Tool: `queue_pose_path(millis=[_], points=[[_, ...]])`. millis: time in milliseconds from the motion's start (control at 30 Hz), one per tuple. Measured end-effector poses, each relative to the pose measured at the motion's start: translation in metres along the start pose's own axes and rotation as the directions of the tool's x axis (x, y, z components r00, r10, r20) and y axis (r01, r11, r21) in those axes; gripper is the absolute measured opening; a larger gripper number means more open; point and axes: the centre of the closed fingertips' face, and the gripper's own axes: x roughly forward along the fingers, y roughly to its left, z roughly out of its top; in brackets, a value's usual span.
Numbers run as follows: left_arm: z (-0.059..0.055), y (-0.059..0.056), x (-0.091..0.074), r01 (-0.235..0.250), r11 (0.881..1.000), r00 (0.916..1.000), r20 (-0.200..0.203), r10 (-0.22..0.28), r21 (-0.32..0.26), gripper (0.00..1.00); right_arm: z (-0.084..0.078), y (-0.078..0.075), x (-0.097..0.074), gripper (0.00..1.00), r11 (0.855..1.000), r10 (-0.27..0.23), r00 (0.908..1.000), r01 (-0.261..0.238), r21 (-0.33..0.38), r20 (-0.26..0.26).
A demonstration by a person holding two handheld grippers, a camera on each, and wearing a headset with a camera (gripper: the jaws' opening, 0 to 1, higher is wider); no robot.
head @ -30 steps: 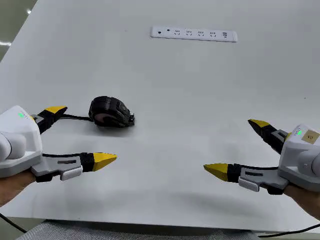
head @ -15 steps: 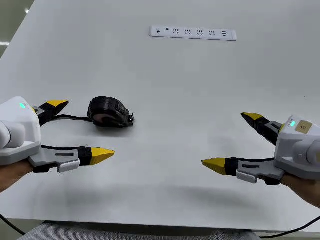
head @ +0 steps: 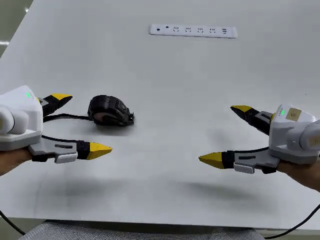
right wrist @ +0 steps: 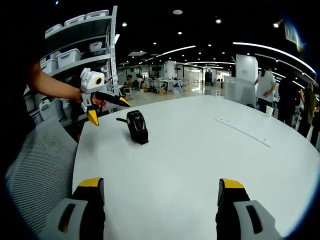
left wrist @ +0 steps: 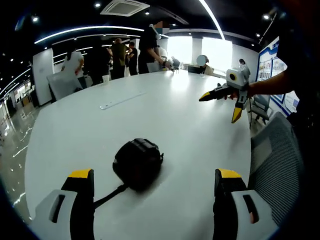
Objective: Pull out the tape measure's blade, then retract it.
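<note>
Left of the tape measure, its strap slips behind the left gripper — end hidden; blade tip too small to make out.

On the table the tape measure lies left, power strip far behind.

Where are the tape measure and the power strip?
tape measure (head: 109, 111), head view, middle of its black case.
power strip (head: 192, 31), head view, middle of its white top.

I moved the right gripper inward, toward the tape measure. The left gripper edged slightly forward, its jaws now either side of it.
</note>
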Motion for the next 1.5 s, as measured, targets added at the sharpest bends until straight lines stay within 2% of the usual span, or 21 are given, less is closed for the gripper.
queue_pose_path(millis=[367, 667, 800, 1000, 1500], points=[[-0.001, 0.011, 0.005, 0.031, 0.998, 0.9991, -0.032, -0.029, 0.047, 0.95, 0.01, 0.001, 0.02, 0.92, 0.993, 0.09, 0.9959, -0.09, -0.078, -0.008], [-0.002, 0.02, 0.01, 0.055, 0.996, 0.9968, -0.061, -0.05, 0.075, 0.93, 0.013, 0.0, 0.037, 0.89, 0.983, 0.141, 0.9897, -0.143, -0.116, -0.022], [-0.004, 0.02, 0.012, 0.084, 0.992, 0.9934, -0.086, -0.076, 0.093, 0.88, 0.014, 0.001, 0.045, 0.87, 0.976, 0.161, 0.9863, -0.164, -0.141, -0.033], [-0.004, 0.023, 0.015, 0.106, 0.988, 0.9906, -0.099, -0.094, 0.116, 0.84, 0.015, 0.003, 0.056, 0.85, 0.968, 0.195, 0.9798, -0.199, -0.153, -0.042], [-0.005, 0.026, 0.021, 0.178, 0.963, 0.9761, -0.16, -0.147, 0.201, 0.65, 0.027, 0.009, 0.084, 0.7, 0.937, 0.259, 0.9647, -0.263, -0.23, -0.05]])
